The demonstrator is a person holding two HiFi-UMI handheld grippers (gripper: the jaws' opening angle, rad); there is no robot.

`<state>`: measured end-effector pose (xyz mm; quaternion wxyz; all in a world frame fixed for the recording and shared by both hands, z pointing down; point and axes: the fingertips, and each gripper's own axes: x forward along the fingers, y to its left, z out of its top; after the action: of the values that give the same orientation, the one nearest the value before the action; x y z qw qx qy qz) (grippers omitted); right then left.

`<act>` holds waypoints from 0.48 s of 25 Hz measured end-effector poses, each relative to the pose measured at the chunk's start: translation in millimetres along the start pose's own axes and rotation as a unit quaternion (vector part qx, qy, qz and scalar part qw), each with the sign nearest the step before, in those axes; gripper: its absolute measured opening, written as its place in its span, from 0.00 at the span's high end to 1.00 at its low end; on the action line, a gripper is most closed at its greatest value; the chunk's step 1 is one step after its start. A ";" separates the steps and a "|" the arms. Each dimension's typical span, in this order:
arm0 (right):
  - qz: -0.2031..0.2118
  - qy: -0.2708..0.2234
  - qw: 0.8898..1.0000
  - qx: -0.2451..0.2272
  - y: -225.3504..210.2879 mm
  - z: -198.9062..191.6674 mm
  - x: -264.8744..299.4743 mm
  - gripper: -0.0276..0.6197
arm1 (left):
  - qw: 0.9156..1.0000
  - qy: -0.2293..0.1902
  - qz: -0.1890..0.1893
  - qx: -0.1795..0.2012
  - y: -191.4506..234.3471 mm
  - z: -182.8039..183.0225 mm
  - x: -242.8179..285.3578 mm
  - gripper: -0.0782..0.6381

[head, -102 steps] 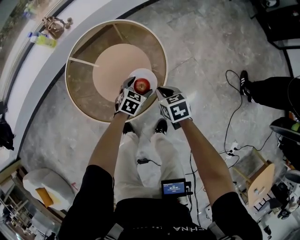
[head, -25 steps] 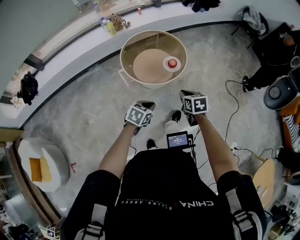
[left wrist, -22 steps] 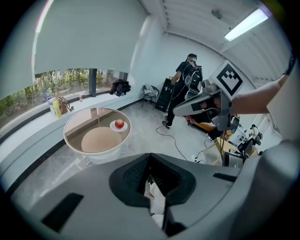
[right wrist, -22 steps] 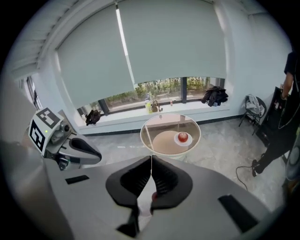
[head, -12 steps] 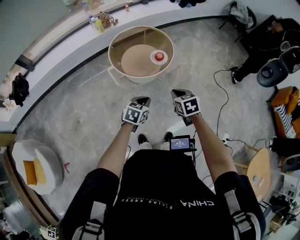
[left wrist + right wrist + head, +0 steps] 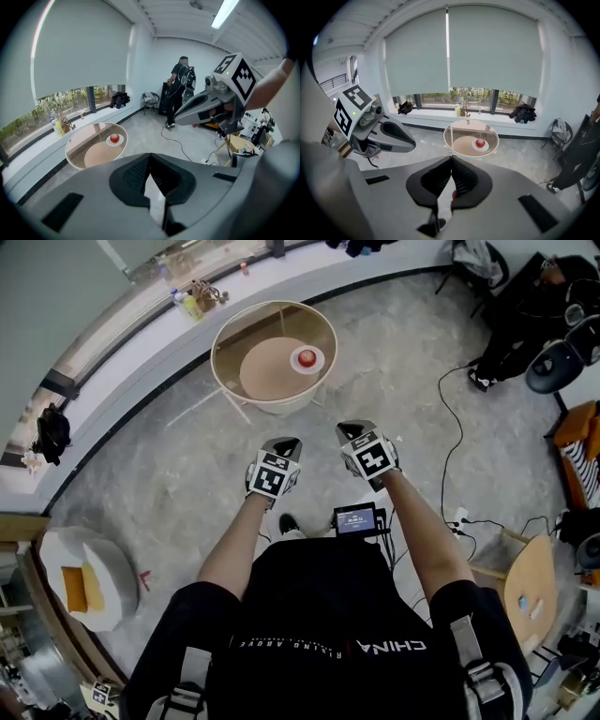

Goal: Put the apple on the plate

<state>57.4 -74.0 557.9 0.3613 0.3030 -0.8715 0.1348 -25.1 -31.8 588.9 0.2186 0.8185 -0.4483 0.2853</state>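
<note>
A red apple (image 6: 306, 356) sits on a small white plate (image 6: 316, 363) on the round glass-topped table (image 6: 234, 338), far ahead of me. Both grippers hang over bare floor, well short of the table. My left gripper (image 6: 286, 442) is shut with nothing in it, and my right gripper (image 6: 349, 430) is shut and empty beside it. In the left gripper view the apple (image 6: 114, 138) and plate (image 6: 121, 140) lie far beyond the closed left gripper (image 6: 150, 155). The right gripper view shows the apple (image 6: 480, 142) on the plate (image 6: 487, 146) past the closed right gripper (image 6: 451, 159).
A window ledge (image 6: 141, 324) with bottles (image 6: 192, 302) curves behind the table. Cables (image 6: 452, 427) trail on the floor at right. A white pouf (image 6: 89, 582) stands at left, a wooden chair (image 6: 530, 592) at right. A person (image 6: 180, 89) stands by the far wall.
The left gripper was at the apple on the plate; since then I have backed away. The table has shrunk into the distance, and both grippers came back with me, shut.
</note>
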 end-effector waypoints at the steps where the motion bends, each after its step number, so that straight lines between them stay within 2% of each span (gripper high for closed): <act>1: 0.004 -0.004 1.000 0.002 -1.7 0.9 -1.0 0.91 | 1.000 -0.008 -0.009 -0.005 -3.1 6.9 -2.3 0.87; 4: 0.013 -0.007 1.000 -0.008 -4.9 -1.6 -3.5 0.91 | 0.999 -0.025 -0.036 -0.024 -12.6 22.8 -7.2 0.87; 7: 0.023 -0.003 0.999 -0.036 -6.4 -3.3 -4.5 0.91 | 0.998 -0.034 -0.054 -0.026 -26.7 30.6 -5.0 0.87; 12: 0.027 -0.015 0.999 -0.044 -13.4 9.5 -10.4 0.91 | 0.997 -0.046 -0.058 -0.033 -39.1 38.5 -3.0 0.87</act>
<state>66.3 -84.3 544.0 0.3570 0.2651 -0.8899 0.1018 17.6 -34.0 554.4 0.2402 0.8477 -0.4191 0.2193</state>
